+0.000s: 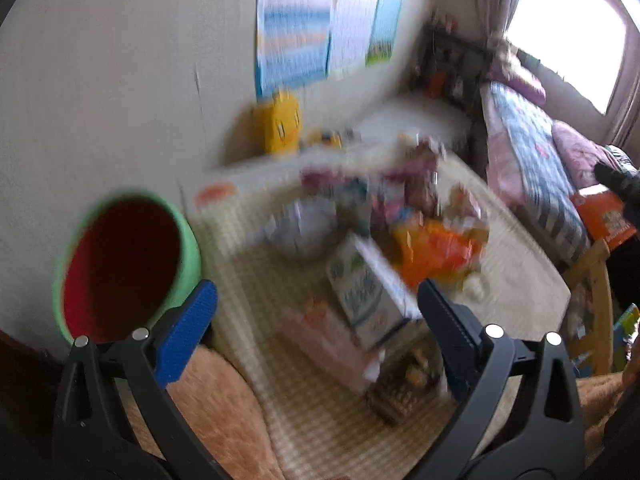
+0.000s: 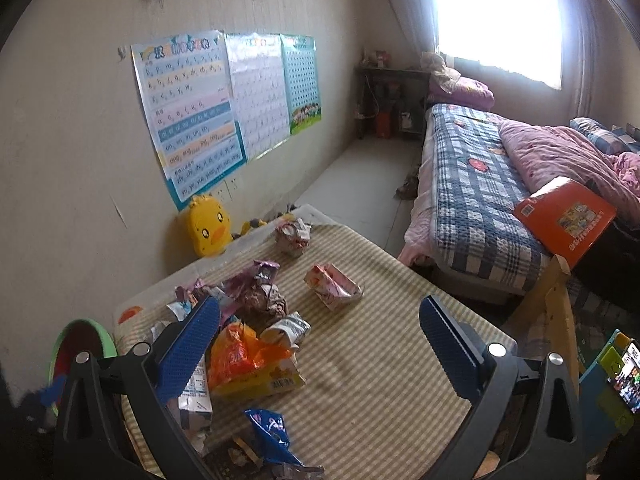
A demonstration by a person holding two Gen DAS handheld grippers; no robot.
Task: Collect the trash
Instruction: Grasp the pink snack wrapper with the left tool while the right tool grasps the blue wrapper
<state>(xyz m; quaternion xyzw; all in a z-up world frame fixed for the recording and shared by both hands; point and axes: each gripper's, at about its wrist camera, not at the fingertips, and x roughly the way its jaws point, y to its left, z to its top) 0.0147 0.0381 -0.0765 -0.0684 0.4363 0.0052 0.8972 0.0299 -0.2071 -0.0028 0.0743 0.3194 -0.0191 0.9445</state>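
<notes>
The left wrist view is motion-blurred. My left gripper [image 1: 316, 320] is open above the striped table [image 1: 320, 432]; a white and blue milk carton [image 1: 368, 292] lies just beyond and between its blue fingers, untouched. A green bin [image 1: 120, 264] with a red inside stands to its left. An orange bag [image 1: 436, 248] lies past the carton. My right gripper [image 2: 320, 340] is open and empty over the table [image 2: 380, 380]. Ahead of it lie an orange bag [image 2: 244, 352], a pink carton [image 2: 332, 286], a blue wrapper [image 2: 268, 432] and several crumpled wrappers [image 2: 260, 288]. The bin [image 2: 76, 344] sits at the table's left.
A bed [image 2: 472, 184] with a checked quilt runs along the right, with an orange book [image 2: 564, 220] on its edge. A wooden chair frame [image 2: 556, 300] stands beside the table. A yellow duck bag [image 2: 208, 232] leans on the postered wall. A phone [image 2: 624, 376] glows at the right.
</notes>
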